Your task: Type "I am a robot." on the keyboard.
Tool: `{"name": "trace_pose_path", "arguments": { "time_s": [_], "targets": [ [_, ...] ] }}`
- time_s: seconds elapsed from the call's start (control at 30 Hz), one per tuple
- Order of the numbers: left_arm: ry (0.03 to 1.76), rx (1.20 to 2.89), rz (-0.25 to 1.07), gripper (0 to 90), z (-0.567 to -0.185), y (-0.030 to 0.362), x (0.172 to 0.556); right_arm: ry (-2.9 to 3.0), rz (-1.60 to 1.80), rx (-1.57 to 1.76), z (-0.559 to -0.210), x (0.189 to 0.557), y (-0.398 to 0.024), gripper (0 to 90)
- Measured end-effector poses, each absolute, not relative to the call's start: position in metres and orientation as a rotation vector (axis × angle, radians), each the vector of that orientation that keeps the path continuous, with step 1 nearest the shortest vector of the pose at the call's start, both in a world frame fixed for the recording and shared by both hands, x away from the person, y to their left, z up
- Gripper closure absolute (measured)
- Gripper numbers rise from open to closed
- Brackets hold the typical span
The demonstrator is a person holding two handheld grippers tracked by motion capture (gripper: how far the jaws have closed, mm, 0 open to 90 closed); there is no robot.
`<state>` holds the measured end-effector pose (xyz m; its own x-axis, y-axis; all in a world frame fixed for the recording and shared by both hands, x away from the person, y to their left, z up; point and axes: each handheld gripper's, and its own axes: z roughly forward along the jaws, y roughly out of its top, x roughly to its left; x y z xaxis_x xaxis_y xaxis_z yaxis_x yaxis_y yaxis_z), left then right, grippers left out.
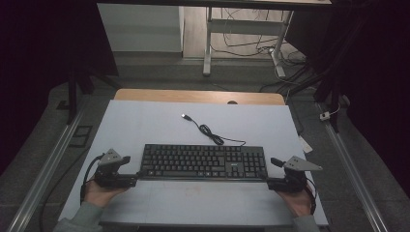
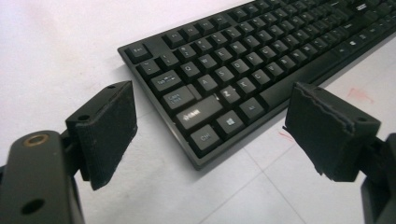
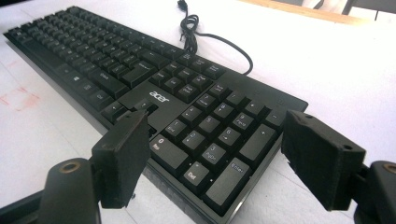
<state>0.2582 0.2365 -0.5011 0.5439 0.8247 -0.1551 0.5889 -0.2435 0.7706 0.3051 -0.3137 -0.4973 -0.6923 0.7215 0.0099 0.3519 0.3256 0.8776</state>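
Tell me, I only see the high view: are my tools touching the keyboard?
Observer: Not that I can tell. The left tool is open around the keyboard corner by the Ctrl key.
Child: And the other one?
Observer: The right tool is open too, around the corner with the Enter key.
Child: What does the keyboard say on it?
Observer: It reads "acer" beside the number keys in the right gripper view. The cord is coiled behind it.
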Motion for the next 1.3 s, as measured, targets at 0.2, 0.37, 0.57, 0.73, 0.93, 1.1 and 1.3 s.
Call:
{"name": "trace_pose_path", "arguments": {
  "time_s": [0.2, 0.37, 0.57, 0.73, 0.93, 1.1, 1.3],
  "targets": [
    [1.154, 1.924, 0.335, 17.7, -0.502, 0.241, 0.257, 2.219, 1.321, 0.954, -0.498, 0.305, -0.313, 24.0],
    [1.151, 1.923, 0.341, 18.0, -0.503, 0.241, 0.259, 2.238, 1.314, 0.939, -0.498, 0.301, -0.307, 25.3],
    [1.136, 1.932, 0.330, 18.7, -0.505, 0.240, 0.260, 2.249, 1.304, 0.930, -0.496, 0.301, -0.299, 25.9],
    [1.129, 1.928, 0.334, 19.9, -0.506, 0.240, 0.262, 2.263, 1.299, 0.937, -0.497, 0.304, -0.296, 27.5],
    [1.108, 1.932, 0.337, 21.3, -0.507, 0.236, 0.263, 2.271, 1.304, 0.929, -0.495, 0.304, -0.291, 29.8],
    [1.100, 1.926, 0.355, 22.3, -0.506, 0.235, 0.262, 2.271, 1.350, 0.896, -0.491, 0.303, -0.279, 37.3],
    [1.079, 1.919, 0.371, 25.5, -0.506, 0.236, 0.261, 2.312, 1.334, 0.844, -0.486, 0.307, -0.257, 58.3]
  ]
}}
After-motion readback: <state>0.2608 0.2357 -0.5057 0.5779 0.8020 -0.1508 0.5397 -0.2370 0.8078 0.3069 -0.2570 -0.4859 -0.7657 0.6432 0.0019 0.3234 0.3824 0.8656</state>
